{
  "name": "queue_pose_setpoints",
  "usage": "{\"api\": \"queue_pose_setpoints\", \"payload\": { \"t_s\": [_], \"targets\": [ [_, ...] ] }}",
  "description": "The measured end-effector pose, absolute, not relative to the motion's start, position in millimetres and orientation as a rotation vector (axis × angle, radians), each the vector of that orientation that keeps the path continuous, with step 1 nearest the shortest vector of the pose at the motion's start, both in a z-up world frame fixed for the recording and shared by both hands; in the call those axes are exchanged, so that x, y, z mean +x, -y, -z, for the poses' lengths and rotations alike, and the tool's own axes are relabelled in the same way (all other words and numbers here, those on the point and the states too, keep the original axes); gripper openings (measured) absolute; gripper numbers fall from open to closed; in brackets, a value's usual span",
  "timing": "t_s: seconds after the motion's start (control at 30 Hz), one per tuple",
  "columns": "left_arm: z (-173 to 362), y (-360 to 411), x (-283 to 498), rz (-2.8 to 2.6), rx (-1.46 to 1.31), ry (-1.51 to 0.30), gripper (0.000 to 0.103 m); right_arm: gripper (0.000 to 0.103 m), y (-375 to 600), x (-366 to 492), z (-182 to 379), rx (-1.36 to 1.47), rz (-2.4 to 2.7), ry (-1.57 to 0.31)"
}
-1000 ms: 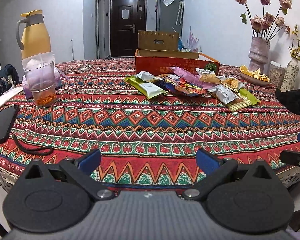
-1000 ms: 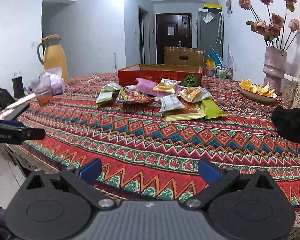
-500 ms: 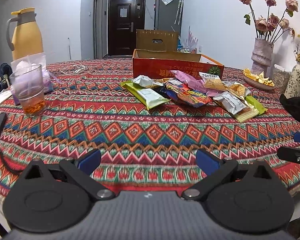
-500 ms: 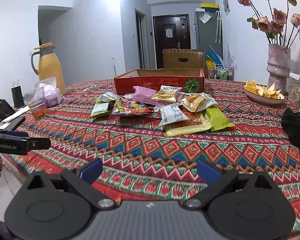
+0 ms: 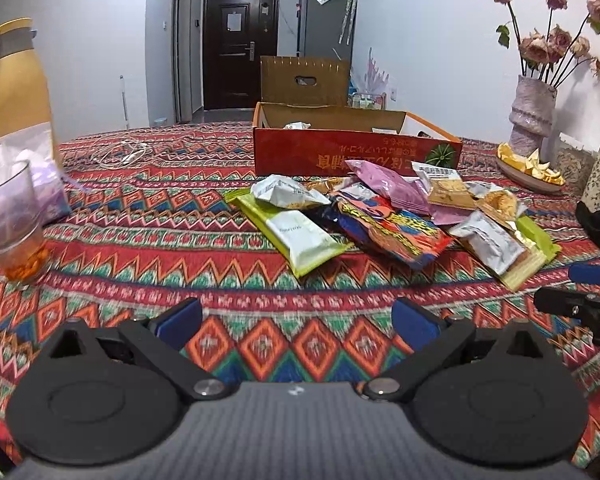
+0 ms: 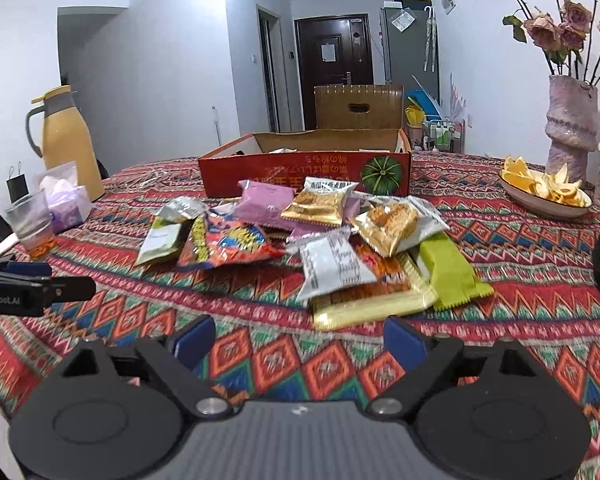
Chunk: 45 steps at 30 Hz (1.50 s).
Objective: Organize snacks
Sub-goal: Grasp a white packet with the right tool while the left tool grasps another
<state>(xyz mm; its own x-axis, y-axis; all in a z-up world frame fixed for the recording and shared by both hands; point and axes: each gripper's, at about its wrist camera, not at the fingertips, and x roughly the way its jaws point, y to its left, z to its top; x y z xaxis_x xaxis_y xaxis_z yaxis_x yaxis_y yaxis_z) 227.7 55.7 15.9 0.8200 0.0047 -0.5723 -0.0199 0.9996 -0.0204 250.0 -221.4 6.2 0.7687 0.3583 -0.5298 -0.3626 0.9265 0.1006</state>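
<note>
A pile of snack packets lies on the patterned tablecloth in front of an open red cardboard box (image 5: 356, 156) (image 6: 304, 172). In the left wrist view a green-and-white packet (image 5: 300, 236) lies nearest, with a colourful packet (image 5: 392, 228) and a pink packet (image 5: 388, 184) behind it. In the right wrist view a silver packet (image 6: 332, 264) on a gold packet (image 6: 372, 300) lies nearest. My left gripper (image 5: 296, 320) is open and empty, short of the pile. My right gripper (image 6: 296, 340) is open and empty, just before the gold packet.
A glass (image 5: 12, 232) and a yellow jug (image 5: 12, 88) stand at the left. A dish of peels (image 6: 544, 188) and a vase of flowers (image 6: 572, 120) stand at the right. Each gripper shows at the edge of the other's view.
Both grippers have moved forward over the table toward the snack pile, which looks larger and nearer. Both stay open and empty.
</note>
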Motion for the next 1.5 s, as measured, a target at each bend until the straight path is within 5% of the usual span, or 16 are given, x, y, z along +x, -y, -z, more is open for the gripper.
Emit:
{"api": "queue_pose_setpoints", "payload": {
  "t_s": [0.7, 0.8, 1.0, 1.17, 1.5],
  "targets": [
    [-6.8, -75.0, 390.7, 0.025, 0.008, -0.66, 0.092, 0.069, 187.6, 354.1, 12.6, -0.126, -0.357, -0.611],
    [0.1, -76.1, 399.7, 0.016, 0.006, -0.663, 0.078, 0.055, 182.2, 355.9, 14.2, -0.171, -0.346, -0.599],
    [0.1, -78.7, 401.6, 0.008, 0.004, -0.645, 0.023, 0.04, 185.5, 355.1, 12.6, -0.174, -0.34, -0.592],
    [-3.7, -83.8, 401.0, 0.018, -0.047, -0.652, 0.012, 0.04, 186.9, 351.2, 10.7, -0.158, -0.356, -0.588],
    [-30.5, -80.7, 363.2, 0.003, -0.08, -0.597, 0.008, 0.039, 196.4, 324.7, -10.3, -0.129, -0.345, -0.533]
  ]
}}
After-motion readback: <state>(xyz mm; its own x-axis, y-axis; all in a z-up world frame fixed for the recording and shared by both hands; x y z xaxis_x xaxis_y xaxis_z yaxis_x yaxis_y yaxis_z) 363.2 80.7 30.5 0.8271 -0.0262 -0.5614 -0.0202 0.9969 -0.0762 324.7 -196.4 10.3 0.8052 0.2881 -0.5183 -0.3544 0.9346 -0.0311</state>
